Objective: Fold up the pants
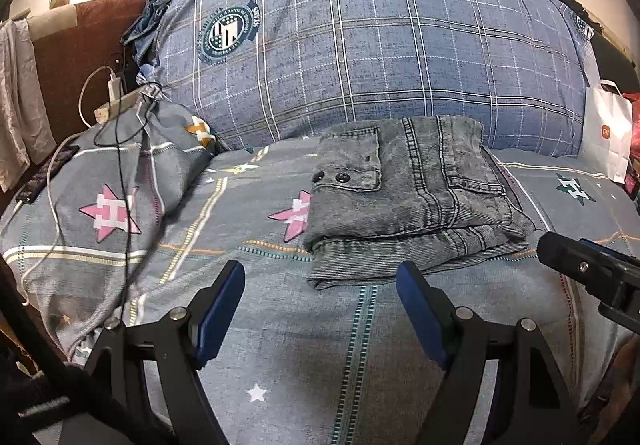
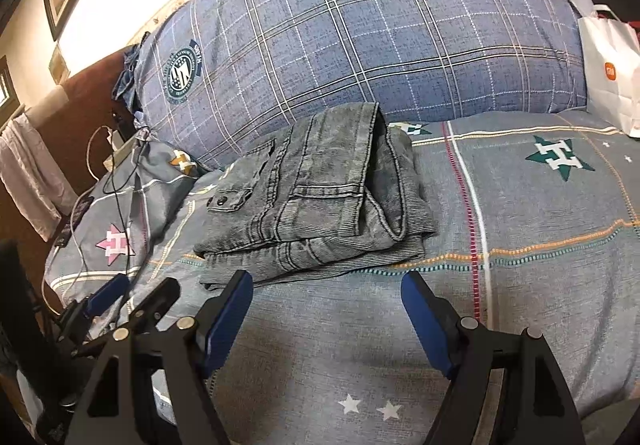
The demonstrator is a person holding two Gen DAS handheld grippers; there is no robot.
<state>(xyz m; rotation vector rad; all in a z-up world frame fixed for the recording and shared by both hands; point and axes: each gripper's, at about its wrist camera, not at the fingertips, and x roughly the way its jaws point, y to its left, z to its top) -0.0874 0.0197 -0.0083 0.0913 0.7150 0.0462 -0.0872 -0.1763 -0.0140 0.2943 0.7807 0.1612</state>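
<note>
The grey pants point(image 1: 404, 197) lie folded in a compact bundle on the bedsheet point(image 1: 280, 345), just before the big plaid pillow point(image 1: 360, 45). The left gripper point(image 1: 320, 285) and right gripper point(image 2: 326, 293) hover short of them, jaws spread and empty. The dark slab by the cables point(image 1: 120, 133) is perhaps a phone.

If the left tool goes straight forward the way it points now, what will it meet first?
Probably the bedsheet just short of the folded grey jeans. The left tool stands open and empty, angled down at the bed; the jeans' near edge lies just beyond, though depth is unclear.
</note>
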